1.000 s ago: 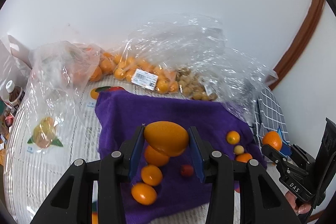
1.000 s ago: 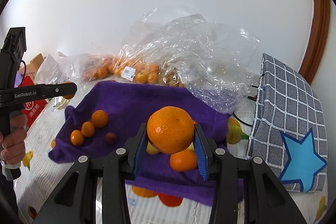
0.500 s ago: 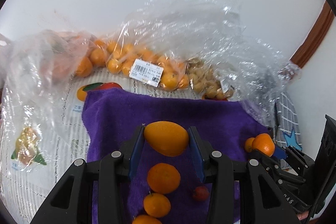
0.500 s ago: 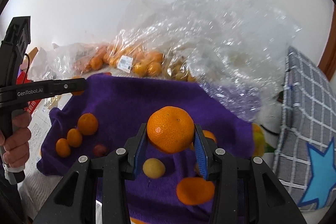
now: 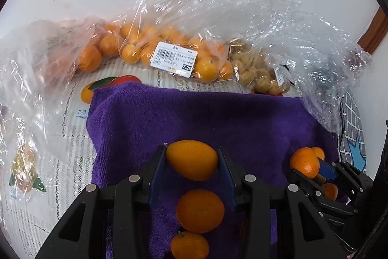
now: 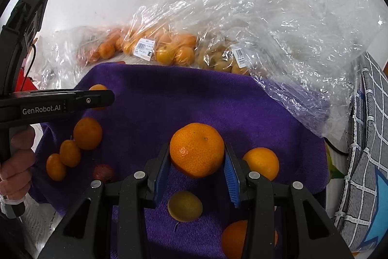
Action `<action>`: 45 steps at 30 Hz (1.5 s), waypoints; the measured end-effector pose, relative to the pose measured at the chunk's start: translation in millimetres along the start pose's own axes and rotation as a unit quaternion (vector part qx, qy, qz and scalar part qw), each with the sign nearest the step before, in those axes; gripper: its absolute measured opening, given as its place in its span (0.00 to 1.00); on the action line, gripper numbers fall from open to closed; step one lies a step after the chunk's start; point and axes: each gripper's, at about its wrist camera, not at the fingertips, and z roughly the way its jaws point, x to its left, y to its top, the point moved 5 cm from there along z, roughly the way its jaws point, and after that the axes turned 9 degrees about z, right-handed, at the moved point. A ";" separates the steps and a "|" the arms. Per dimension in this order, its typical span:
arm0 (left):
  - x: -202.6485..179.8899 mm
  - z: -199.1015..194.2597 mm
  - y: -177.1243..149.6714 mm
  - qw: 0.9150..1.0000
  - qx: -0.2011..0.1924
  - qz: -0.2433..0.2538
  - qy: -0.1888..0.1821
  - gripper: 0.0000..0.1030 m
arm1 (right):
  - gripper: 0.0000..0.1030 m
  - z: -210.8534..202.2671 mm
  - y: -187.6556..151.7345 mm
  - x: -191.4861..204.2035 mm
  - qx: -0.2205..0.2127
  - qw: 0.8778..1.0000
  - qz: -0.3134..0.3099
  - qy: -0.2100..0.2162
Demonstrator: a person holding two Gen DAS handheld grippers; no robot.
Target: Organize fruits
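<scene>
Here, left tool (image 5: pixel 192 159) clamped on a smooth oval orange kumquat (image 5: pixel 192 160) above the purple terry towel (image 5: pixel 194 118), right tool (image 6: pixel 197 162) gripping a round dimpled orange mandarin (image 6: pixel 197 149) over the same towel, clear plastic fruit bags (image 6: pixel 254 23) behind.

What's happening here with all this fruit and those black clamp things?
A person is sorting fruit with two hand-held grippers. The left gripper is shut on a smooth oval orange kumquat, and the right gripper is shut on a round dimpled orange mandarin. Both hang above a purple terry towel, where loose fruits already lie, with a row of three small orange ones on its left. Clear plastic bags of fruit lie behind.
</scene>
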 end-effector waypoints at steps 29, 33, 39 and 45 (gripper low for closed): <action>-3.9 -24.2 1.1 1.000 0.004 0.006 0.000 0.39 | 0.57 -54.6 2.6 -13.3 -0.020 0.999 0.043 -0.020; -14.8 -48.2 4.4 1.000 -0.018 0.018 -0.009 0.43 | 0.57 -82.6 0.9 -20.9 -0.043 0.996 0.068 -0.025; -33.2 -92.1 -2.4 0.998 -0.047 0.050 0.001 0.44 | 0.57 -131.9 -15.9 -27.4 -0.069 0.993 0.082 -0.055; -39.3 -120.2 -26.0 0.996 -0.058 0.069 0.017 0.49 | 0.57 -165.8 -33.3 -31.2 -0.083 0.990 0.091 -0.067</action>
